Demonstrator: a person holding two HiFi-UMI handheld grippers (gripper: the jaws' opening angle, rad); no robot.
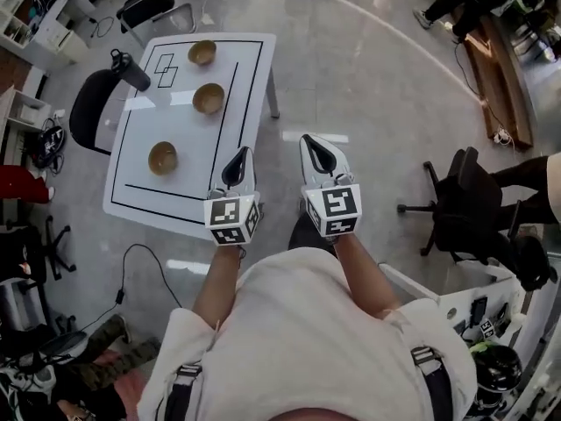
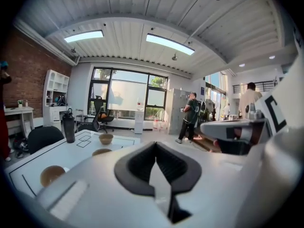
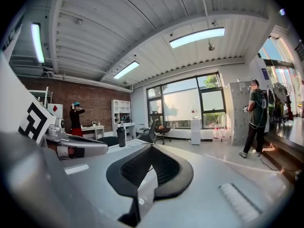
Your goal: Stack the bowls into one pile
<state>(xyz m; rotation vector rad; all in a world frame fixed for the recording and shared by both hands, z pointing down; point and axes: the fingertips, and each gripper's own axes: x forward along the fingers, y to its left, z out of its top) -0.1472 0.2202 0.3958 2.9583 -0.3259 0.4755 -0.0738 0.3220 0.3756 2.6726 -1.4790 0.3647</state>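
Stacking not yet begun. Three bowls sit apart on the white counter (image 1: 250, 68), inside its black outline: near bowl (image 1: 163, 158), middle bowl (image 1: 209, 98), far bowl (image 1: 202, 53). All are upright; none are nested and none are touching.

Left hand-held gripper (image 1: 239, 158): jaws closed on each other with nothing between them (its own view shows the pads meeting). It hovers at the counter's near right edge, well short of any bowl.

Right hand-held gripper (image 1: 316, 152): likewise closed and empty, over bare floor just beside the counter.

Judgement: this is the approach step, with no bowl touched.

What could go wrong from here:
- Both pairs of jaws are closed. If they arrive at a bowl that way they will push it, not grip it. The counter looks glossy, so a nudged bowl would probably skid, perhaps into its neighbour.
- A pinch on a thin curved rim is a poor hold. A shallow bite may let the bowl swing or slip out over the pile.
- The dark bottle (image 1: 131, 70) stands near the far bowl. A wide sweep there could topple it.
- A bowl set down off-centre would sit tilted, and the next one could slide off.
- The two grippers are just beside each other and could clash if both go for one bowl.
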